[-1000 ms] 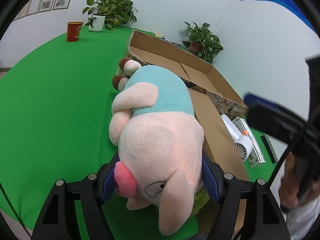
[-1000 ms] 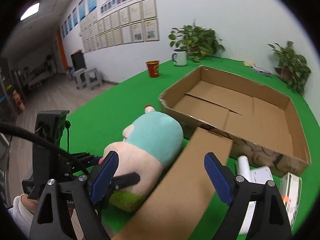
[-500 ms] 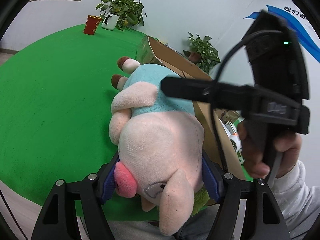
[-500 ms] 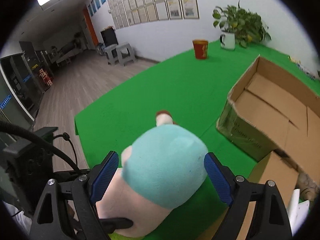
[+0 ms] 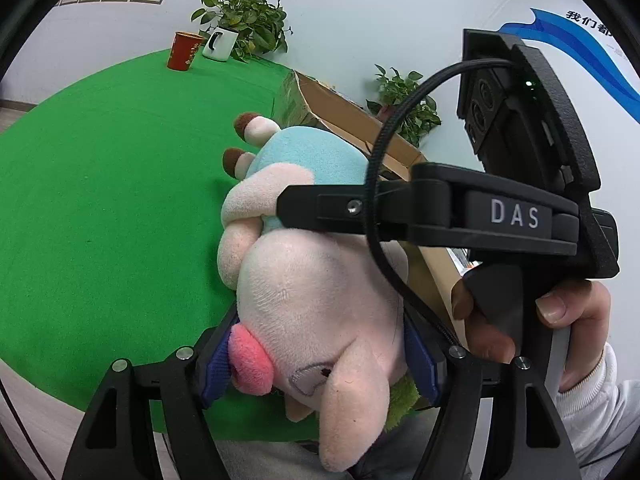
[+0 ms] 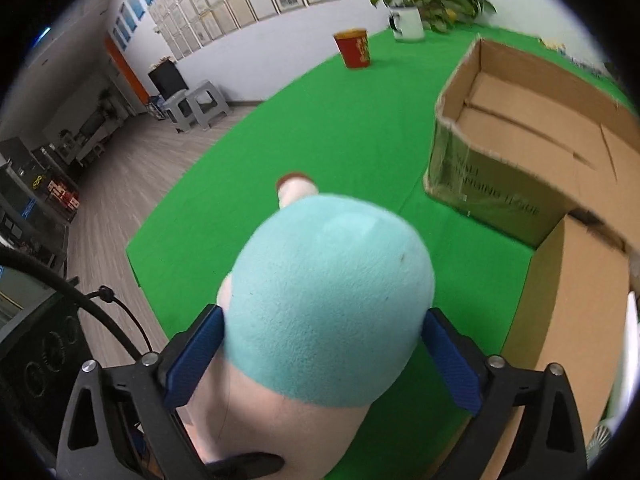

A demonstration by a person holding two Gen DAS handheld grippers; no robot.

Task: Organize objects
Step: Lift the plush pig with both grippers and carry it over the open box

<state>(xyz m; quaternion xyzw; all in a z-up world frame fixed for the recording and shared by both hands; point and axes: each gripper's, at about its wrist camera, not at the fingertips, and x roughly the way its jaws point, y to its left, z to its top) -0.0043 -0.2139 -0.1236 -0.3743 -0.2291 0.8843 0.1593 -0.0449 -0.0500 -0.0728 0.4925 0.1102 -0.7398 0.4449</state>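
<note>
Plush pig (image 5: 320,296) in a teal shirt lies over the near edge of the green bench (image 5: 100,200), its head toward the left camera and its brown-tipped feet pointing out across the cloth. To the left of the toy the green surface is bare and open all the way back to a red paper cup (image 5: 183,50) and a white mug (image 5: 219,43) with a leafy plant (image 5: 244,20) at the far wall; the bench's near-left edge drops off to a wooden floor (image 6: 120,184) with grey stools (image 6: 196,110) beyond. The left hand-held gripper (image 5: 320,364) is clamped on the pig's head, its blue pads pressing into both cheeks. In the right wrist view, the right hand-held gripper (image 6: 320,360) straddles the teal body with its jaws opening, the blue pads standing at either flank, seemingly just clear of the fabric. Its black frame crosses above the toy in the left view, held by a hand (image 5: 560,320) in a white sleeve. Further right stands an open cardboard box (image 6: 500,184), close to the pig's feet but apart from them; what shows of its inside is only the folded bottom flaps. One long flap (image 6: 580,300) hangs out toward the near side, right of the toy, narrowing the room there.
</note>
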